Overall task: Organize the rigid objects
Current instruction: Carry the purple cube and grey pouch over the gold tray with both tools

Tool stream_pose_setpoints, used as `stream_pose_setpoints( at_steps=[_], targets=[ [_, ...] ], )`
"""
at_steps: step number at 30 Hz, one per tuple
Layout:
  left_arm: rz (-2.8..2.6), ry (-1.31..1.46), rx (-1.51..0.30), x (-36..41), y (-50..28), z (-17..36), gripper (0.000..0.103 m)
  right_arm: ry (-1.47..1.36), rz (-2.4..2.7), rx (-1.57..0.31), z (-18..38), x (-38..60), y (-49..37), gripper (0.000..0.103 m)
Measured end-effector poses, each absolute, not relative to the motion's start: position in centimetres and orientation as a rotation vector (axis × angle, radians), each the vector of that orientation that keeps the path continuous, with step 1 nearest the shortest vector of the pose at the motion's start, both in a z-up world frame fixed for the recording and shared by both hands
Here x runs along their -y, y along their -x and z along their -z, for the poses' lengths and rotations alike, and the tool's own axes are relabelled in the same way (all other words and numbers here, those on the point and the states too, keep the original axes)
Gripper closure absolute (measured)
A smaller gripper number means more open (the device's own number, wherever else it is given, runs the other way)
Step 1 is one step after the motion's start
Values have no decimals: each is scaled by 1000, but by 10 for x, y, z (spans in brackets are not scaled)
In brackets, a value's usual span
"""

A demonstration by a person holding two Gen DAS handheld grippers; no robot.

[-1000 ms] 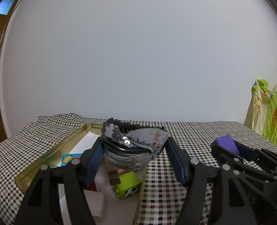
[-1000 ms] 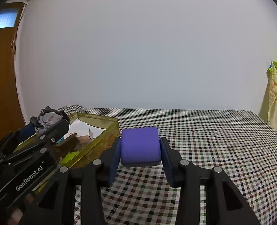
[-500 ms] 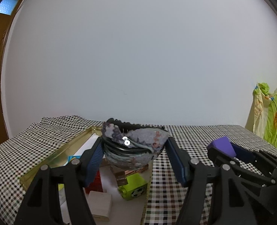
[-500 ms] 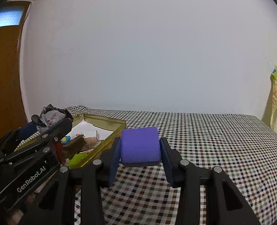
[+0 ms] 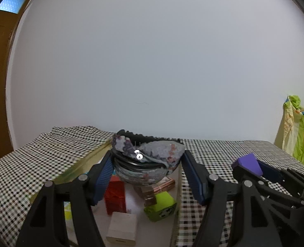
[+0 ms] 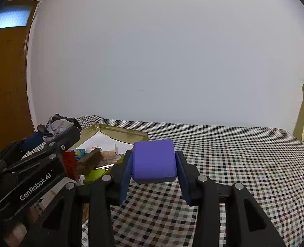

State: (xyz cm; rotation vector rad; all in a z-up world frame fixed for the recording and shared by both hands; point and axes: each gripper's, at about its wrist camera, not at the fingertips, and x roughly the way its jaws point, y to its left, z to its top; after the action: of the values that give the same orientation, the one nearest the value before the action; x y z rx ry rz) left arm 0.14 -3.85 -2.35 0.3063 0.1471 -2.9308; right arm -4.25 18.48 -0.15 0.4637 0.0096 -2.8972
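Observation:
My left gripper [image 5: 146, 163] is shut on a grey floral-patterned bundle with black bands [image 5: 146, 158], held in the air over the gold tray [image 5: 83, 162]. In the tray lie a red block [image 5: 114, 195], a lime green block with a football print [image 5: 161, 205], a pale wooden block [image 5: 122, 228] and a brown block [image 5: 148, 193]. My right gripper [image 6: 154, 164] is shut on a purple block [image 6: 154, 161], held above the checked tablecloth [image 6: 234, 164] just right of the tray [image 6: 127, 133]. In the right wrist view the left gripper [image 6: 55, 135] is at the far left.
The checked cloth covers the whole table [image 5: 224, 150]. A plain white wall stands behind it. A wooden door [image 6: 5, 82] is at the left. A yellow-green patterned cloth [image 5: 300, 127] hangs at the right edge.
The left gripper with its bundle has moved forward over the tray, so more of the tray's blocks show beneath it. The right gripper keeps the purple block almost still.

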Motion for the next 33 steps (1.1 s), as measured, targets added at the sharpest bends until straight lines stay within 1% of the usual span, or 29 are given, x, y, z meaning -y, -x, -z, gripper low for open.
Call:
stream_pose_setpoints(
  at_steps=[18,33],
  targets=[
    [2888,-314,-191,63,4,21,37,-457,2828,-55,4,-163,44,59],
    [2860,-344,-204,86,10,27,37,-473,2793,-57,6,-147,57,59]
  ],
)
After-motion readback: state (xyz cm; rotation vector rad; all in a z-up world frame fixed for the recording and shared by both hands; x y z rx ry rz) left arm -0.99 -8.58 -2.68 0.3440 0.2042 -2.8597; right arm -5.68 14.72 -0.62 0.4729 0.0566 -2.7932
